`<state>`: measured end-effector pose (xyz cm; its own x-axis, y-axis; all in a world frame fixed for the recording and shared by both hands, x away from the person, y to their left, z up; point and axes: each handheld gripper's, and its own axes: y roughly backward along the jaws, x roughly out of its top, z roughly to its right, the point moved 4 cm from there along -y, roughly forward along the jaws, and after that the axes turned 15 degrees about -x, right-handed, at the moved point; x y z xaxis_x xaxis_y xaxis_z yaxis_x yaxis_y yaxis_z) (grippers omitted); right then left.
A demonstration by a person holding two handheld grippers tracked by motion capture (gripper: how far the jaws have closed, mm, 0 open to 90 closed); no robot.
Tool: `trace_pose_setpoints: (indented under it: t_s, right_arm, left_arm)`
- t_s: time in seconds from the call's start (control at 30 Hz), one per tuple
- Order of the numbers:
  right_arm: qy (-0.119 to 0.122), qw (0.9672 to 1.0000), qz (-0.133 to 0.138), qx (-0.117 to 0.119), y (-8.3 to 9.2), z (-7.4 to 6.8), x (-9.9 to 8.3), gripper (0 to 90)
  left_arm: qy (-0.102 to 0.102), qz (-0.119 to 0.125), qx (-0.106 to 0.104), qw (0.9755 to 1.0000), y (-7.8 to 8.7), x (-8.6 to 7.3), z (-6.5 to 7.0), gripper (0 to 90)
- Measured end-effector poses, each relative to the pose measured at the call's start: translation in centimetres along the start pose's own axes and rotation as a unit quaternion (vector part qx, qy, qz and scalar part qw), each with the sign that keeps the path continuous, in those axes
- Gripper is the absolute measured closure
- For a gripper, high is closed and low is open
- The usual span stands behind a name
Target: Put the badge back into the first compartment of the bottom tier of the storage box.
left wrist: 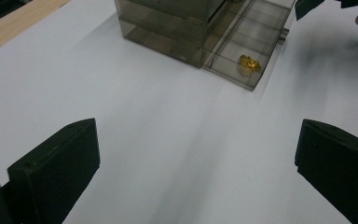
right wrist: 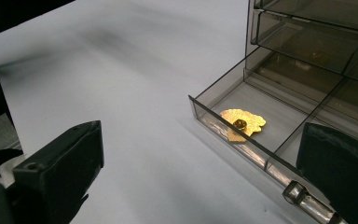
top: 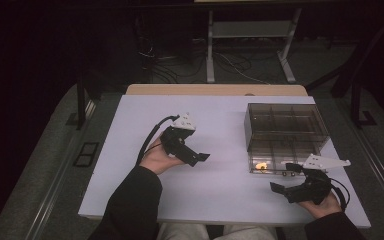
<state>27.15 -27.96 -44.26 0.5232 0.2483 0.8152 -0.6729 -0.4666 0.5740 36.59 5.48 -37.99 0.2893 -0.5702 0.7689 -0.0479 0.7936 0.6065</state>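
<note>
Gold brooch (right wrist: pixel 242 123) flat in pulled-out smoky drawer (right wrist: pixel 223 122), long axis along drawer front; both grippers' jaws spread, empty.

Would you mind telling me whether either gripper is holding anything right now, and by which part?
Nothing is held. The left gripper and right gripper are both open over the table.

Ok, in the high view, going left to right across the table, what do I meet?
Left claw → gold trinket in the open bottom drawer of the smoky clear drawer box → right claw, its hand at the table's right edge.
</note>
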Motion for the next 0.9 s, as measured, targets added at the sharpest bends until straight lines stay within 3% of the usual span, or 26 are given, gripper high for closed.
trace_pose_setpoints:
  t_s: [0.2, 0.5, 0.9]
  right_arm:
    - [-0.002, 1.0000, 0.001, 0.000, 0.0, 0.0, 0.0, 0.3]
    - [-0.007, 1.0000, 0.002, 0.000, 0.0, 0.0, 0.0, 0.3]
    - [-0.005, 1.0000, 0.001, -0.002, 0.0, -0.1, 0.1, 0.3]
  left_arm:
    - [0.014, 0.001, 0.010, 0.9999, 0.9, -1.5, 0.0, 0.0]
    - [0.041, 0.028, 0.038, 0.9981, 3.2, -4.6, 0.2, 0.0]
    - [0.064, 0.056, 0.057, 0.9947, 4.8, -8.4, 2.1, 0.0]
